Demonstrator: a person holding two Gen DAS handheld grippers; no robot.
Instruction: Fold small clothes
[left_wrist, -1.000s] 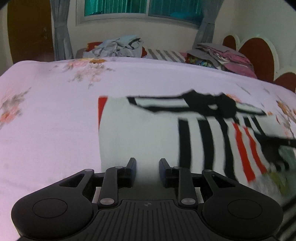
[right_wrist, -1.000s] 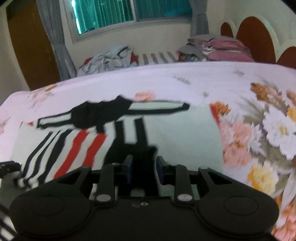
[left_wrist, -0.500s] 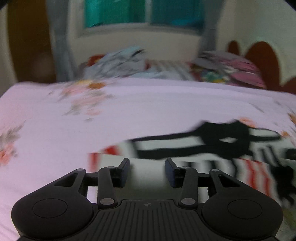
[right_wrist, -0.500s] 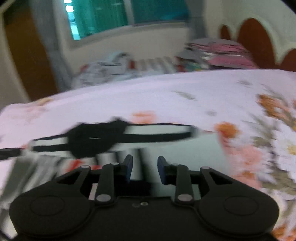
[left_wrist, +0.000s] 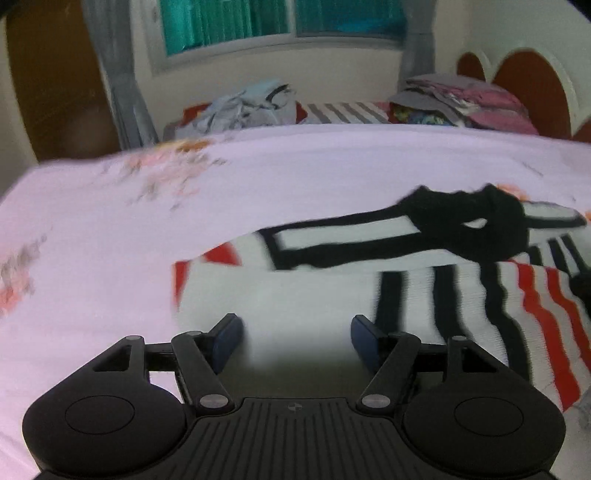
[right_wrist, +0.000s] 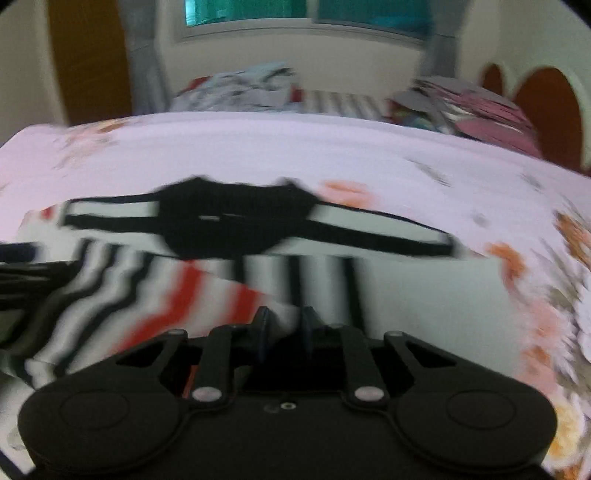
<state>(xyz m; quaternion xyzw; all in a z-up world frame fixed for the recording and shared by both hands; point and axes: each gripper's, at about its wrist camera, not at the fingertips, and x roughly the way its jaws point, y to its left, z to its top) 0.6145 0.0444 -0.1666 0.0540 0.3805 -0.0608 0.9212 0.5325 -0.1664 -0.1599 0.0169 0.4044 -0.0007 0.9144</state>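
Observation:
A small white garment (left_wrist: 317, 291) with black and red stripes and a black collar lies on the pink floral bed sheet (left_wrist: 110, 236). Its near part is folded over the middle. My left gripper (left_wrist: 293, 330) is open over the garment's white left part, with nothing between its fingers. In the right wrist view the same garment (right_wrist: 399, 288) fills the middle. My right gripper (right_wrist: 284, 326) is shut on a fold of the striped fabric. The left gripper's body shows at that view's left edge (right_wrist: 22, 266).
A heap of unfolded clothes (left_wrist: 247, 107) and a stack of folded clothes (left_wrist: 465, 99) lie at the far edge of the bed. A red and white headboard (left_wrist: 532, 85) is at the right. A brown door (left_wrist: 55, 81) and a window are behind.
My left gripper has opened and let go of the garment. My right gripper stays closed on the fabric. Both views have shifted over the garment and are blurred by motion.

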